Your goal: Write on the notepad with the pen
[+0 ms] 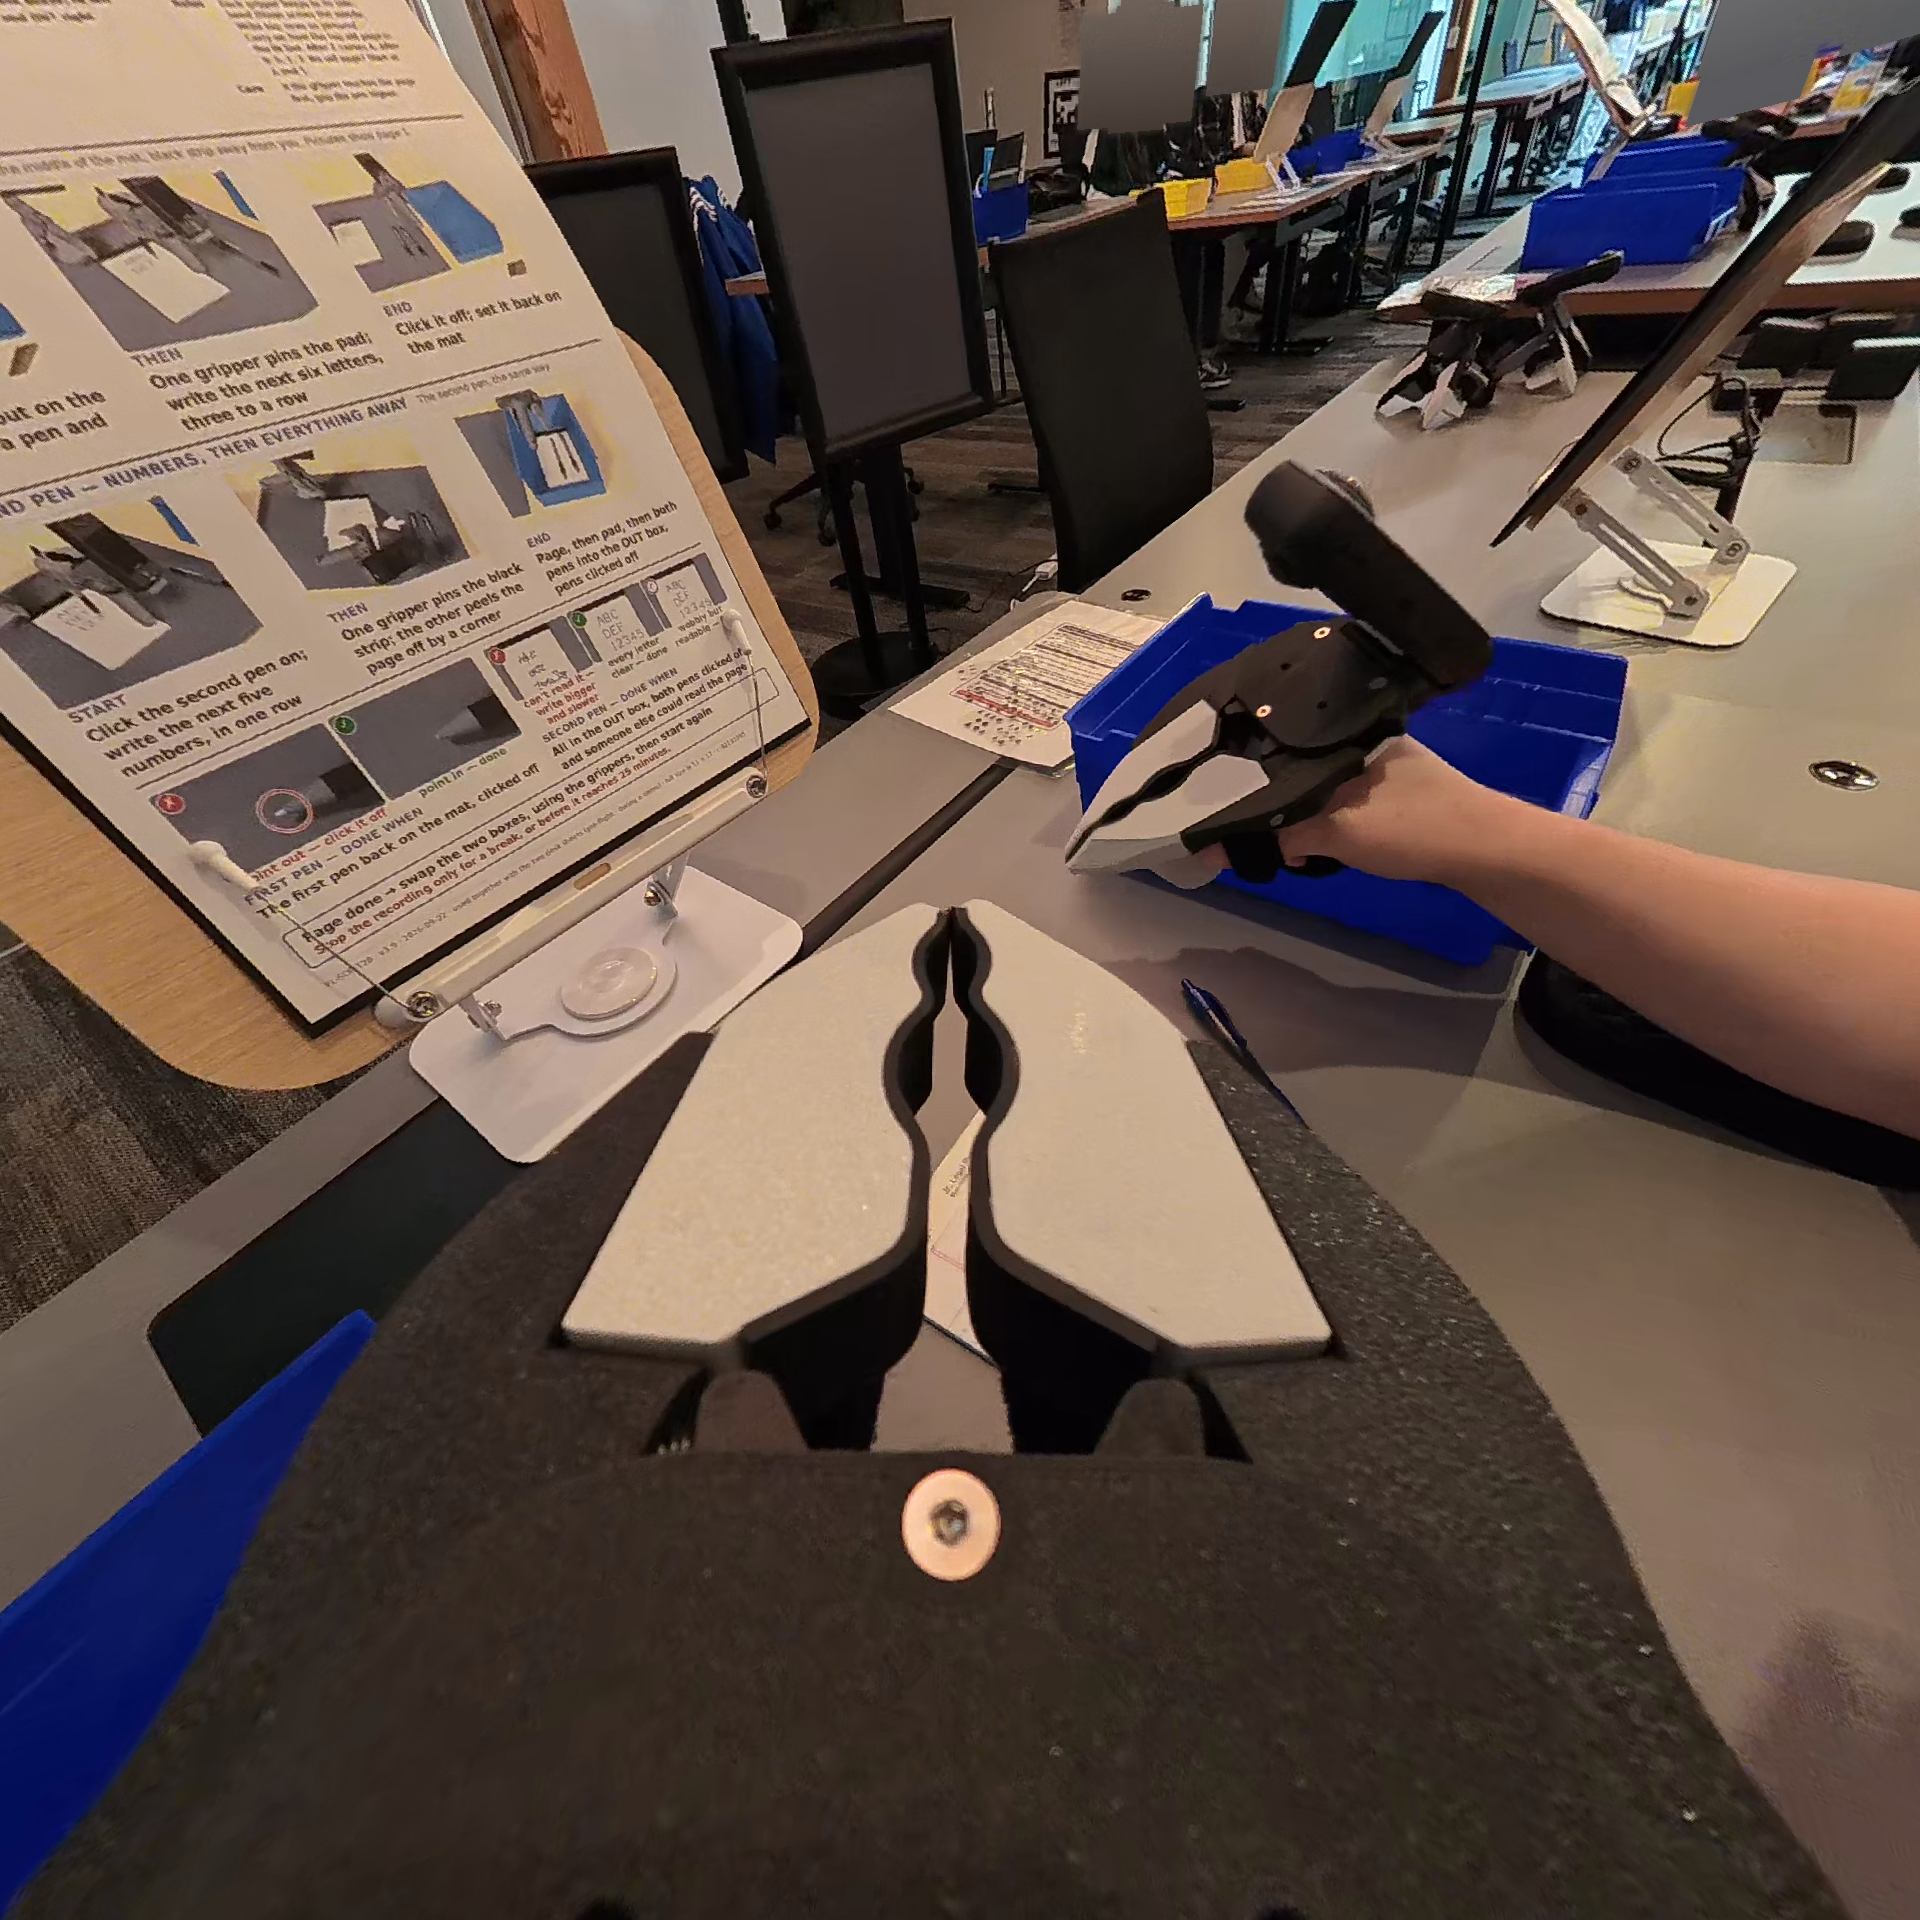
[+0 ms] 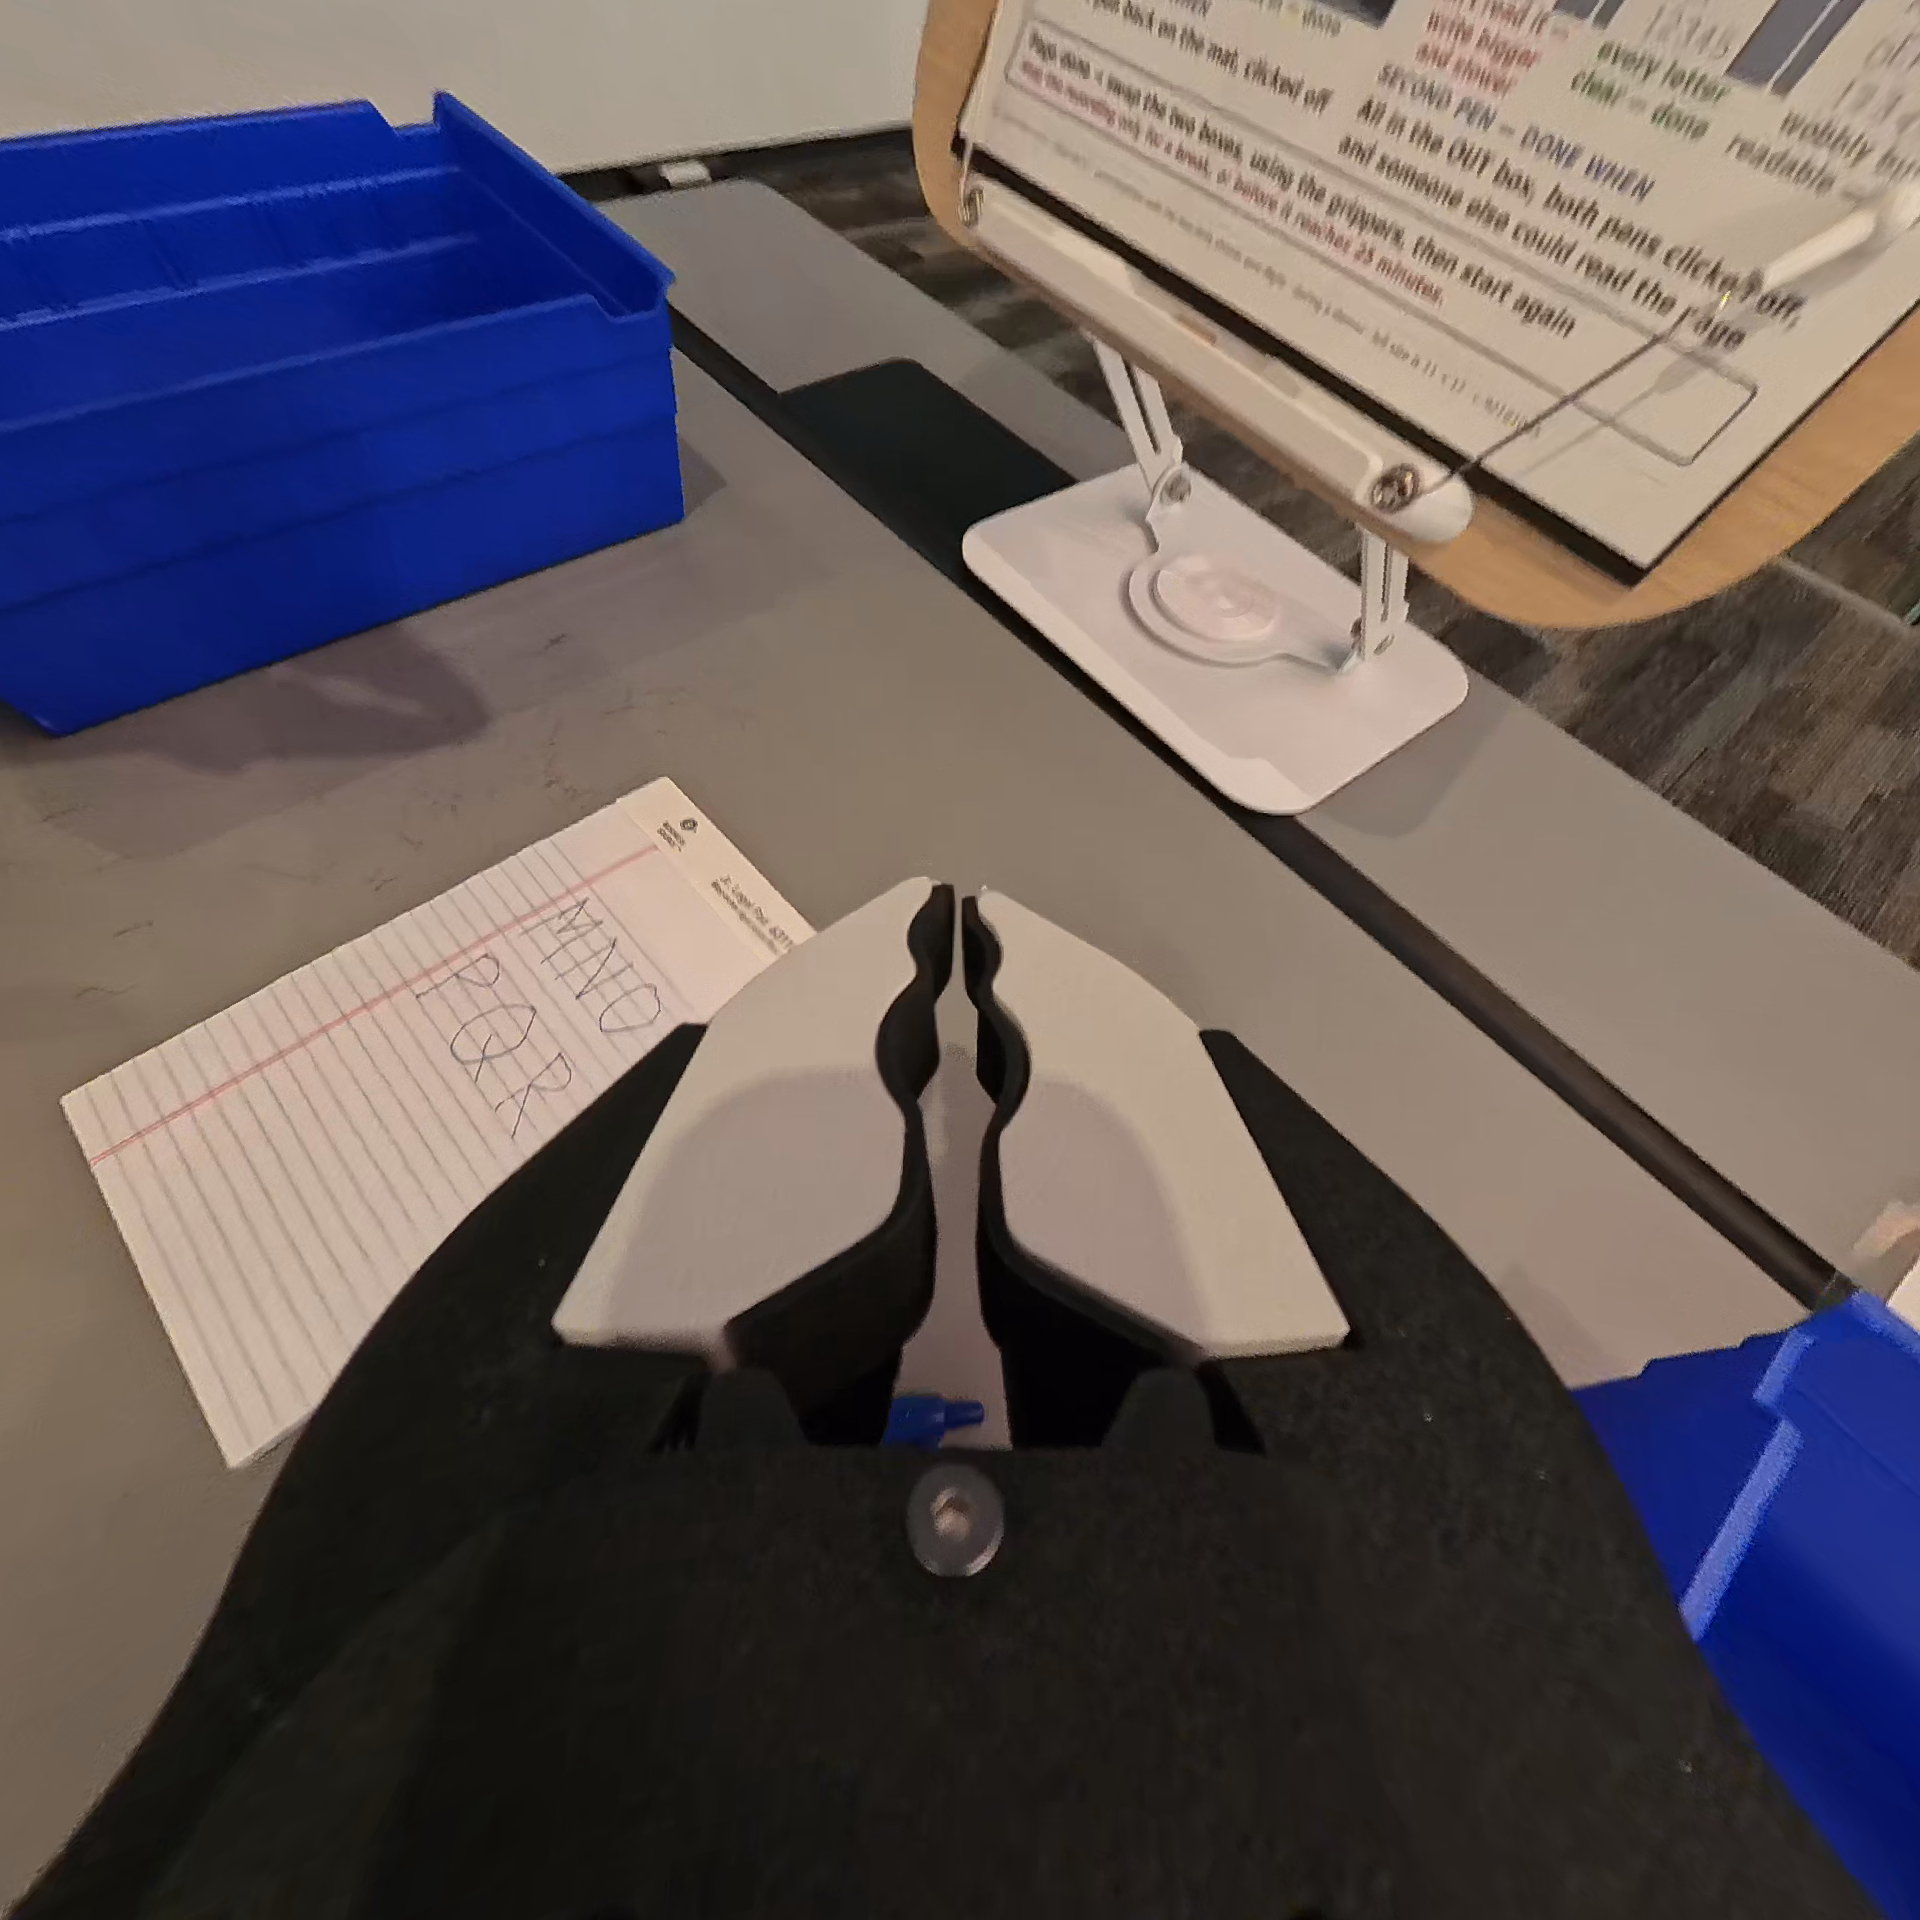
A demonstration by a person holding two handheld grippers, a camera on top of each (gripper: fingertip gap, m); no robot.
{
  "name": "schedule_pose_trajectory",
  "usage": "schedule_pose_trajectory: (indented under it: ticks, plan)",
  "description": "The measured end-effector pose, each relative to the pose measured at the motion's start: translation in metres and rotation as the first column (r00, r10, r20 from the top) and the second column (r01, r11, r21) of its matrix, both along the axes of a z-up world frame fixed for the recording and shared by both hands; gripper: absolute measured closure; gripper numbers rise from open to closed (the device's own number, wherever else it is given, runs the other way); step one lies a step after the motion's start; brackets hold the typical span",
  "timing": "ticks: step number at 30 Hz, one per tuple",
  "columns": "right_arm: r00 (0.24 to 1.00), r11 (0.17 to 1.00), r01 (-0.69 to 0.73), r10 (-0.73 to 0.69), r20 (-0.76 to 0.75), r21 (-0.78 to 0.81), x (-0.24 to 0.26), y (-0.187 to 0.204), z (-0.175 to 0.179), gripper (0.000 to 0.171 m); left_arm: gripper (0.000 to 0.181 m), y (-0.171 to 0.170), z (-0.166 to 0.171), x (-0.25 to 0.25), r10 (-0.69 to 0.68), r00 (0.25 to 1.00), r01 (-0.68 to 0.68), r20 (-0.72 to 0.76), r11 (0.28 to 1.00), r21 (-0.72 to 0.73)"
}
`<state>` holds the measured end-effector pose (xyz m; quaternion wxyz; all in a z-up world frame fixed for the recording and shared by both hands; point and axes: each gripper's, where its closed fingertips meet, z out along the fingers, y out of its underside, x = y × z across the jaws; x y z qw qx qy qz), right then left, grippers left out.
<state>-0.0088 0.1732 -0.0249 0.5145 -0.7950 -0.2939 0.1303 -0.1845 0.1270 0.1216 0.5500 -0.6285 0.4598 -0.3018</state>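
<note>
The white lined notepad (image 2: pixel 343 1122) lies flat on the grey table with two rows of handwritten letters near its top. In the left wrist view only a sliver of the notepad (image 1: pixel 951 1247) shows between my fingers. My left gripper (image 1: pixel 951 914) is shut and empty, hovering over the pad. The blue pen (image 1: pixel 1236 1049) lies on the table to its right. My right gripper (image 2: pixel 958 899) is shut and empty, just right of the pad. A bit of the pen (image 2: pixel 925 1418) shows below it. The right gripper also shows in the left wrist view (image 1: pixel 1101 842), held in a hand.
A blue bin (image 2: pixel 312 364) stands beyond the pad on the left. Another blue bin (image 1: pixel 1455 831) sits behind the right gripper. An instruction sheet on a white stand (image 2: pixel 1226 634) stands at the table's far edge. A printed sheet (image 1: pixel 1029 675) lies beside the bin. Tip to tip, the grippers are about 25 cm apart. The pen (image 2: pixel 925 1418) lies some 15 cm from my right tips, 35 cm from my left tips.
</note>
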Motion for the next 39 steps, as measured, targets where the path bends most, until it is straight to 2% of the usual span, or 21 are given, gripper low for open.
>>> schedule_pose_trajectory:
  ticks: [5, 9, 12, 18, 20, 23, 27, 30, 33, 35, 39]
  plan:
    - [0.996, 0.969, 0.075, -0.063, 0.059, -0.236, 0.007, -0.01, -0.023, 0.168, 0.181, -0.003, 0.002, 0.0, -0.008, 1.0, 0.008, -0.003, 1.0, 0.009]
    - [0.985, 0.852, 0.144, -0.076, 0.153, -0.503, 0.013, -0.036, -0.056, 0.16, 0.181, -0.004, 0.001, 0.001, -0.013, 1.0, 0.013, -0.006, 1.0, 0.003]
    - [0.983, 0.794, 0.149, -0.055, 0.174, -0.59, 0.008, -0.049, -0.07, 0.156, 0.181, -0.007, 0.002, 0.0, -0.025, 1.0, 0.025, -0.003, 1.0, 0.0]
    - [0.982, 0.753, 0.141, -0.021, 0.19, -0.643, -0.009, -0.055, -0.093, 0.153, 0.181, -0.016, 0.008, 0.0, -0.059, 0.998, 0.058, 0.013, 0.998, 0.002]
    - [0.99, 0.74, 0.115, -0.033, 0.134, -0.663, -0.019, -0.056, -0.096, 0.151, 0.181, -0.02, 0.01, 0.0, -0.076, 0.997, 0.076, 0.022, 0.997, 0.001]
    - [0.997, 0.685, 0.063, -0.069, 0.021, -0.726, -0.043, -0.057, -0.099, 0.14, 0.181, -0.026, 0.011, 0.003, -0.107, 0.994, 0.108, 0.032, 0.994, -0.006]
    - [0.972, 0.693, 0.234, -0.15, 0.181, -0.682, -0.04, -0.041, -0.11, 0.136, 0.181, -0.035, 0.012, 0.005, -0.141, 0.99, 0.141, 0.028, 0.99, -0.005]
    - [0.944, 0.651, 0.327, -0.191, 0.269, -0.685, -0.034, -0.038, -0.121, 0.134, 0.181, -0.042, 0.017, 0.005, -0.163, 0.986, 0.163, 0.042, 0.987, 0.005]
    - [0.935, 0.647, 0.345, -0.176, 0.307, -0.68, -0.04, -0.038, -0.125, 0.146, 0.181, -0.05, 0.025, 0.002, -0.183, 0.981, 0.181, 0.066, 0.983, 0.023]
    - [0.904, 0.634, 0.408, -0.177, 0.39, -0.657, -0.035, -0.039, -0.131, 0.147, 0.181, -0.054, 0.029, 0.0, -0.194, 0.978, 0.192, 0.079, 0.981, 0.03]
    - [0.89, 0.612, 0.435, -0.182, 0.418, -0.661, -0.032, -0.042, -0.135, 0.157, 0.181, -0.059, 0.035, -0.006, -0.208, 0.972, 0.205, 0.105, 0.978, 0.04]
